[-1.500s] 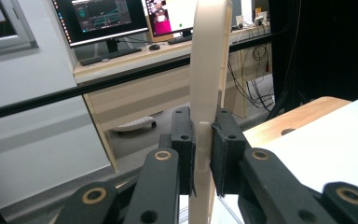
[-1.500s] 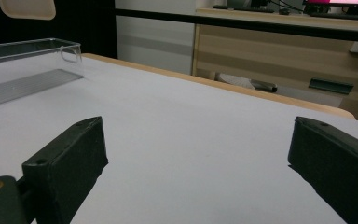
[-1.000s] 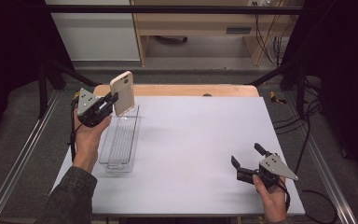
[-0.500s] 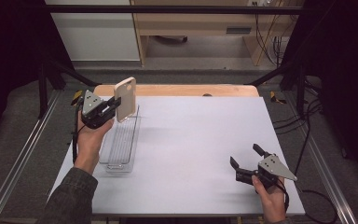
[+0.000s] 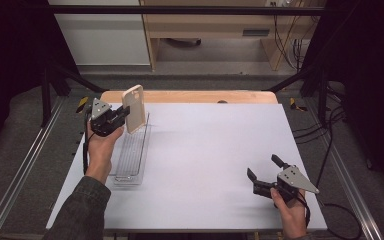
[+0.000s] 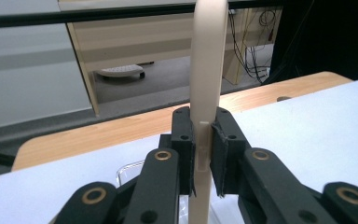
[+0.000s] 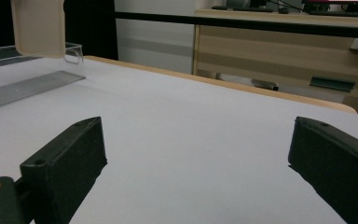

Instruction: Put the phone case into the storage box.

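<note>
A beige phone case (image 5: 134, 108) stands upright over the far end of a clear plastic tray (image 5: 130, 165), with my left gripper (image 5: 123, 114) shut on its edge. In the left gripper view the case (image 6: 208, 60) rises edge-on between the two jaws of that gripper (image 6: 204, 156), which press on both its sides. My right gripper (image 5: 262, 168) rests low near the table's front right, open with nothing between its jaws. From the right gripper view (image 7: 196, 158) the case (image 7: 38, 28) hangs at the far left above the tray (image 7: 23, 86).
The white table top (image 5: 205, 150) has a wooden strip (image 5: 190, 96) along its far edge. Metal rails (image 5: 20, 180) run down both sides. A wooden bench (image 5: 215, 25) and cables (image 5: 290, 45) lie beyond the table.
My left gripper has sunk with the phone case, bringing it lower over the tray's far end. The right gripper has stayed where it was.
</note>
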